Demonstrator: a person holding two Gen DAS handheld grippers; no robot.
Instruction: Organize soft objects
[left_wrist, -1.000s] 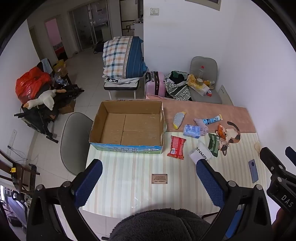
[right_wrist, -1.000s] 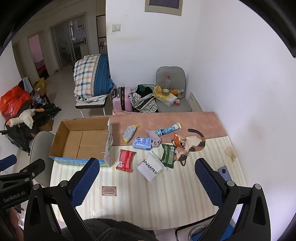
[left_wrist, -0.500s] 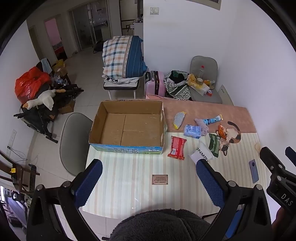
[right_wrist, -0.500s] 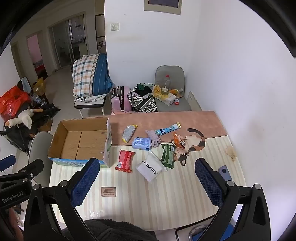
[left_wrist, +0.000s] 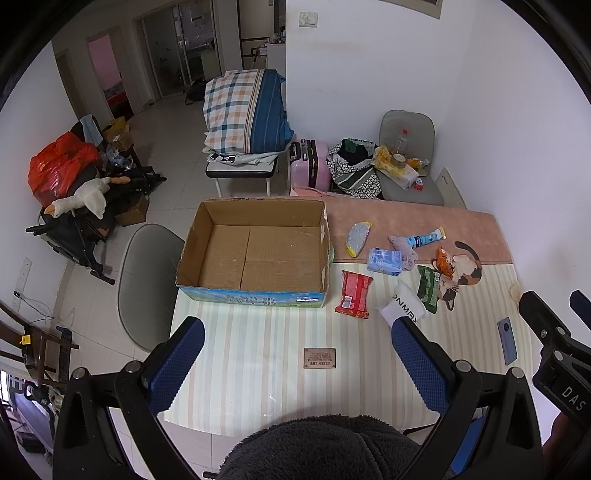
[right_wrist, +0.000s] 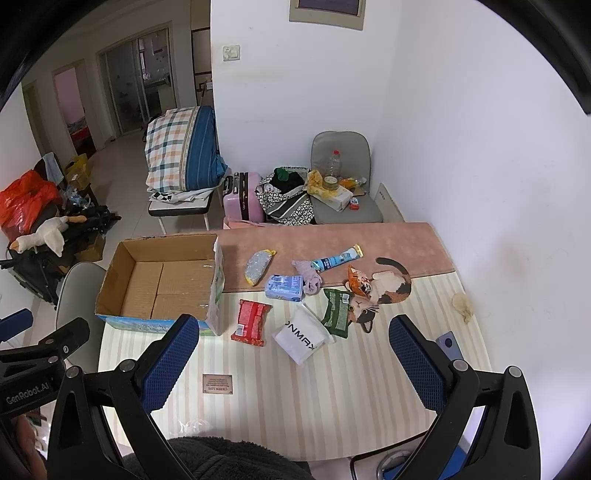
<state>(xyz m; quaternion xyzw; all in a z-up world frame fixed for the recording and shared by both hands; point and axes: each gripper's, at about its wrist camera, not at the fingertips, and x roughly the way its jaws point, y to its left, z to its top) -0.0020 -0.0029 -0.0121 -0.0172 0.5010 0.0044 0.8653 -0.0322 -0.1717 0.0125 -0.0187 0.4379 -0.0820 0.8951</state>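
Observation:
An open, empty cardboard box (left_wrist: 255, 251) (right_wrist: 162, 280) stands on the left of the striped table (left_wrist: 266, 354). To its right lie soft packets: a red pack (left_wrist: 354, 294) (right_wrist: 252, 322), a white pouch (left_wrist: 404, 307) (right_wrist: 302, 334), a blue tissue pack (left_wrist: 384, 260) (right_wrist: 285, 288), a green pack (left_wrist: 427, 288) (right_wrist: 337, 312), a grey sock (left_wrist: 404, 251) (right_wrist: 309, 277), a silver-yellow pouch (left_wrist: 357, 237) (right_wrist: 258, 266), a blue tube (left_wrist: 424, 238) (right_wrist: 336, 258) and an orange packet (left_wrist: 444, 260) (right_wrist: 357, 282). My left gripper (left_wrist: 295, 365) and right gripper (right_wrist: 291, 365) both hang open high above the table, holding nothing.
A cat-shaped mat (right_wrist: 388, 291), a phone (left_wrist: 506, 340) (right_wrist: 448, 345) and a small brown card (left_wrist: 320, 358) (right_wrist: 217, 384) lie on the table. A grey chair (left_wrist: 147, 284) stands at the left edge. Behind are a pink suitcase (left_wrist: 309, 164) and a loaded chair (left_wrist: 406, 162).
Both views have shifted very slightly; the objects on the table lie where they were and both grippers stay open.

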